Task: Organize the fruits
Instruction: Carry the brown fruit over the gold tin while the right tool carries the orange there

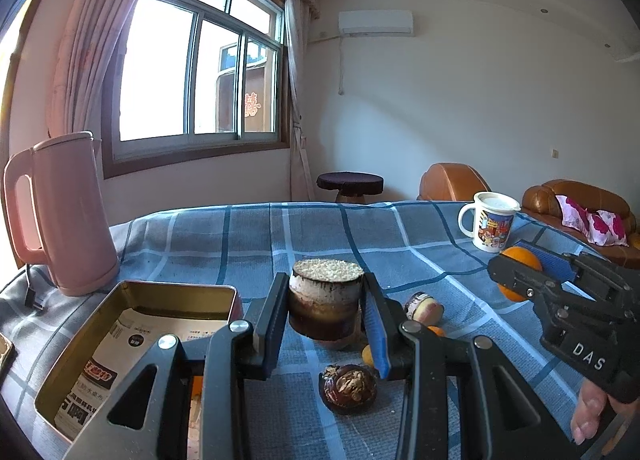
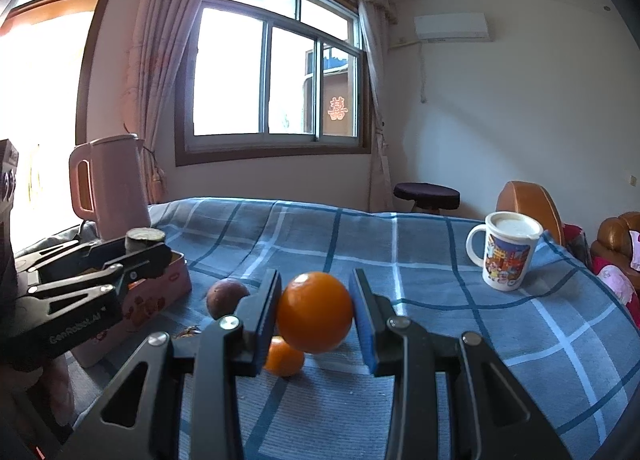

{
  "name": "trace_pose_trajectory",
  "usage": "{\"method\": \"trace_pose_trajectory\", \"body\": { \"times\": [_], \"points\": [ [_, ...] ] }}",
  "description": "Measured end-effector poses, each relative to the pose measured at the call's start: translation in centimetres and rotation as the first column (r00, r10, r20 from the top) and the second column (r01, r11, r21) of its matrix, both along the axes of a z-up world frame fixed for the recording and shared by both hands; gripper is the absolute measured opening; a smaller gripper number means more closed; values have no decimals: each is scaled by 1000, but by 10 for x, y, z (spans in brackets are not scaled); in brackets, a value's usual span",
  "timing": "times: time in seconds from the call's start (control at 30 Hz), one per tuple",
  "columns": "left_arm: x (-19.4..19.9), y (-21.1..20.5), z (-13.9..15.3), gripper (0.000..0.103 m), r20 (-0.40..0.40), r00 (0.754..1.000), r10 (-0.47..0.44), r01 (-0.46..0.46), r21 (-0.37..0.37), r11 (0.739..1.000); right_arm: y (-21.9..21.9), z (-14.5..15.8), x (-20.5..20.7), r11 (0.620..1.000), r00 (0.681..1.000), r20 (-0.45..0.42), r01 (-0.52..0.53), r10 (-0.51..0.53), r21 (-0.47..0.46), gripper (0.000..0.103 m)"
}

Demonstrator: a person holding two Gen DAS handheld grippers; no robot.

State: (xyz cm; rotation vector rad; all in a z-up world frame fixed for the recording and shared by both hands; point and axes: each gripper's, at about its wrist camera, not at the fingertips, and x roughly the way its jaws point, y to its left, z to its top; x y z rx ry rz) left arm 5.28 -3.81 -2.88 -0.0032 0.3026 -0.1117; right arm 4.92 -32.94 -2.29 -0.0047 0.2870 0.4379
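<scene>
My left gripper (image 1: 325, 288) is shut on a short brown cylinder with a pale cut top, a sugarcane piece (image 1: 326, 302), just right of the open tin box (image 1: 132, 300). On the cloth below it lie a dark wrinkled fruit (image 1: 348, 388), another cut cane piece (image 1: 424, 306) and a small orange (image 1: 436, 330). My right gripper (image 2: 316, 284) is shut on a large orange (image 2: 314, 312), raised over a small orange (image 2: 284, 358). A dark purple fruit (image 2: 226, 298) sits to its left. The left gripper (image 2: 160, 254) shows there beside the tin box (image 2: 168, 288).
A pink kettle (image 1: 64, 216) stands at the table's far left with its cord on the cloth. A lidded cartoon mug (image 2: 506, 256) sits at the far right. The blue checked tablecloth (image 1: 320, 232) stretches behind. Printed paper lines the tin. A hand (image 1: 588, 412) holds the right gripper.
</scene>
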Motion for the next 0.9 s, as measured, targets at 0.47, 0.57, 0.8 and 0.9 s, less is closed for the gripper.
{"method": "trace_pose_trajectory", "body": {
  "times": [0.47, 0.57, 0.8, 0.9],
  "points": [
    [-2, 14, 2, 38, -12, 1000, 24, -25, -15, 1000, 29, 0, 0, 998, 999, -3, -46, 45, -34, 38],
    [-3, 18, 4, 38, -10, 999, 33, -34, -16, 999, 34, 0, 1, 998, 998, -5, -56, 56, -37, 38],
    [-4, 33, 7, 38, -20, 998, 61, -62, -31, 998, 49, 6, -1, 994, 995, -5, -101, 101, -35, 38],
    [-5, 40, 8, 38, -21, 997, 78, -78, -31, 996, 57, 10, -1, 992, 992, -7, -126, 126, -32, 38]
  ]
}}
